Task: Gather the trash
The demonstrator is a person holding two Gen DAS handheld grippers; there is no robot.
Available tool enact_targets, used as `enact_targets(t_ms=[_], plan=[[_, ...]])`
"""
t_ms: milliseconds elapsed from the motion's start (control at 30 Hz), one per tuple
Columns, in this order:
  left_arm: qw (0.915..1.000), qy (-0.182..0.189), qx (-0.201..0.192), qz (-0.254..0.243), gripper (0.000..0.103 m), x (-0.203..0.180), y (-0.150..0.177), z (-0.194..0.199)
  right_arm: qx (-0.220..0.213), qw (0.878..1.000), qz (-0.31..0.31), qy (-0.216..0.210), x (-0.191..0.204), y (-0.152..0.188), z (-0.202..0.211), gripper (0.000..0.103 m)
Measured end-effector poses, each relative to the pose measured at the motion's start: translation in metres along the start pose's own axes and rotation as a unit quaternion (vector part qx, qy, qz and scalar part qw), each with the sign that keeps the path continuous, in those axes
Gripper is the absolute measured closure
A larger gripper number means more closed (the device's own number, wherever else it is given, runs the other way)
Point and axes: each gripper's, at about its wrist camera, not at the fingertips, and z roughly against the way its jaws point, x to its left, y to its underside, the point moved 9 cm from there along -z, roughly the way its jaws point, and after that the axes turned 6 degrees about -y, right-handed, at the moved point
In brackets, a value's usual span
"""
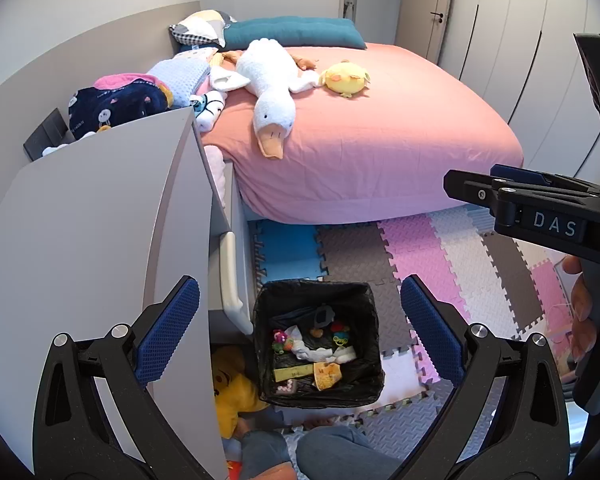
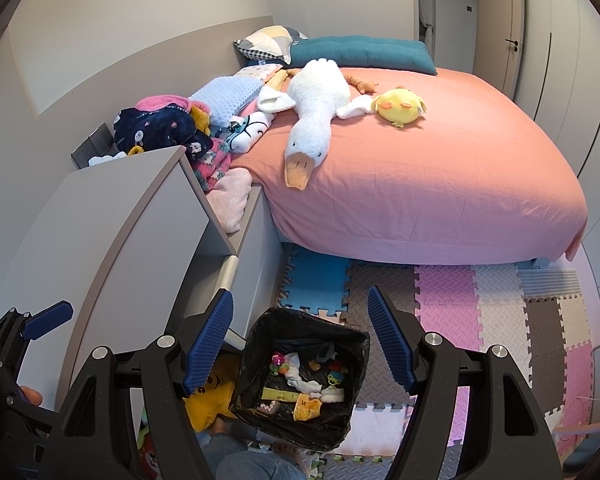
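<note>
A black-lined trash bin (image 1: 364,360) stands on the foam floor mat below both grippers; it also shows in the right wrist view (image 2: 356,364). It holds crumpled white tissue (image 1: 320,354), a yellow wrapper (image 1: 327,374), a yellow strip and small colourful bits. My left gripper (image 1: 300,328) is open and empty, held high above the bin. My right gripper (image 2: 301,340) is open and empty above the bin too; it shows at the right edge of the left wrist view (image 1: 480,192).
A grey bedside cabinet (image 1: 100,232) stands left of the bin. A pink bed (image 1: 380,140) carries a white goose plush (image 1: 272,84), a yellow chick plush (image 1: 346,79) and piled clothes. A yellow plush (image 1: 232,396) lies by the bin. My legs are below.
</note>
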Motion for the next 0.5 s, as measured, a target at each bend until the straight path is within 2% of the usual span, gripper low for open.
enact_targets(t_ms=[500], plan=[[1.0,-0.001,0.008,0.004,0.006,0.0024,0.0029,-0.0048,0.001,1.0,-0.003,0.0,-0.0038,0.0063,-0.0001,0.032]])
